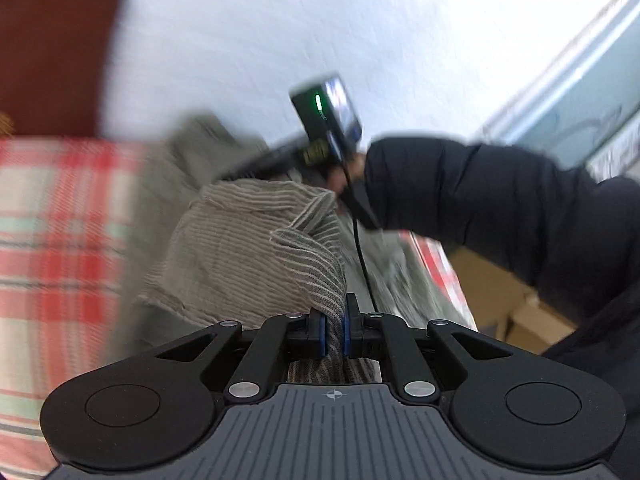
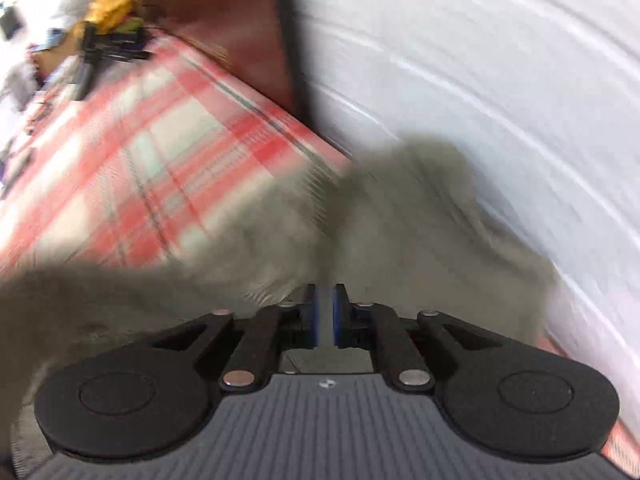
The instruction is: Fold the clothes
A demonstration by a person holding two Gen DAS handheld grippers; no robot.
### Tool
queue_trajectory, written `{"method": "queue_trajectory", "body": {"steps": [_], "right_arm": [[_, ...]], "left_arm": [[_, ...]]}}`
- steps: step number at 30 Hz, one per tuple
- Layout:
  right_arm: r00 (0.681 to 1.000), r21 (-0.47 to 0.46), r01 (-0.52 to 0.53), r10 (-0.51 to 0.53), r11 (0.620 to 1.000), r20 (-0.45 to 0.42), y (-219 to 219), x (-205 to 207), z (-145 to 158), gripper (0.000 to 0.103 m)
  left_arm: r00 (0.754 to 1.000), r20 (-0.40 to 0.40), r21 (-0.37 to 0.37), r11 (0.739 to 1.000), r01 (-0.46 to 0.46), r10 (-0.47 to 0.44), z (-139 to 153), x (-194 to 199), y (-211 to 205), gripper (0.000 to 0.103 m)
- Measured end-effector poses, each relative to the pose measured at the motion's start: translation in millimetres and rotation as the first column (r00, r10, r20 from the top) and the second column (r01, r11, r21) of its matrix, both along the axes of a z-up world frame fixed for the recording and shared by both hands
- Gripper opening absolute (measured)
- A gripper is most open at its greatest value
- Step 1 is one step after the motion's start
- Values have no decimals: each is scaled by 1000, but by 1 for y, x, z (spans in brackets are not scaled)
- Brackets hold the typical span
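Pinching a gathered fold of the grey-and-cream striped woven garment (image 1: 256, 240), your left gripper (image 1: 334, 330) has its blue-padded jaws clamped on the cloth, which runs between them and bunches up ahead. The fabric is thin and finely striped, with a raw-looking pale edge curling over near the top of the fold. From the left wrist view its long axis runs away from your left gripper toward your right gripper (image 1: 320, 148), so the garment is stretched between the two, lifted above the red, white and pale green plaid bed cover (image 1: 60, 232).

From the right wrist view the same garment (image 2: 380, 216) is heavily blurred; its stripes cannot be made out there and it reads as plain grey-olive. It spreads forward and to the left from your right gripper (image 2: 326, 314), whose jaws stand close together with cloth pressed between the blue pads. The plaid cover (image 2: 132, 160) lies beyond it.

Your dark padded jacket sleeve (image 1: 500, 208) reaches in from the right of the left wrist view. A white wall (image 1: 320, 20) stands behind, and a dark red headboard (image 1: 52, 56) is at the upper left.
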State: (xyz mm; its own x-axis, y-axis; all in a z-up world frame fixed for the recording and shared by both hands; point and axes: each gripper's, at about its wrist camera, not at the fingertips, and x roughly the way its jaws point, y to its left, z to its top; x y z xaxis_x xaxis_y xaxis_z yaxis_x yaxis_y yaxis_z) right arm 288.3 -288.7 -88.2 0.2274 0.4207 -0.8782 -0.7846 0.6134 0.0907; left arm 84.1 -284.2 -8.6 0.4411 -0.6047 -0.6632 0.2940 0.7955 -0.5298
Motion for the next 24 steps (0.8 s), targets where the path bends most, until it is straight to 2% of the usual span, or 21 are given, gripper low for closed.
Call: {"method": "queue_trajectory", "body": {"steps": [2, 4, 5, 6, 7, 8, 9, 11, 15, 20, 22, 24], "right_arm": [[999, -19, 53, -53, 998, 7, -21, -6, -3, 25], [997, 8, 83, -83, 997, -7, -41, -14, 2, 25], [995, 23, 97, -97, 995, -15, -51, -18, 5, 25], [995, 41, 103, -102, 994, -19, -59, -23, 10, 26], [994, 60, 106, -105, 993, -22, -66, -29, 15, 29], [994, 83, 106, -104, 991, -31, -71, -36, 20, 35], [994, 108, 107, -103, 988, -43, -76, -44, 25, 42], [993, 152, 104, -93, 983, -79, -84, -61, 31, 43], [980, 190, 105, -69, 976, -186, -94, -94, 26, 46], [944, 152, 207, -156, 966, -290, -110, -130, 12, 48], [934, 164, 245, -187, 956, -305, -120, -144, 16, 48], [922, 175, 283, -217, 943, -320, -129, -159, 19, 48]], "left_arm": [[998, -45, 22, 999, 47, -46, -24, 12, -33, 6], [992, -93, 61, 994, 86, -80, -47, 24, -62, 18], [989, -112, 88, 991, 102, -92, -55, 28, -74, 30], [987, -125, 112, 987, 112, -98, -62, 30, -82, 31], [987, -129, 132, 985, 114, -97, -66, 30, -88, 32], [987, -128, 148, 983, 111, -92, -68, 29, -92, 37], [990, -120, 160, 982, 98, -79, -68, 28, -92, 48], [994, -101, 181, 982, 60, -42, -63, 24, -88, 59], [996, -86, 191, 982, -5, 22, -57, 12, -79, 63], [993, -61, 258, 963, -81, 100, -49, -15, -71, 66], [987, -59, 296, 947, -126, 150, -49, -28, -65, 67], [976, -50, 359, 916, -179, 210, -50, -42, -52, 68]]}}
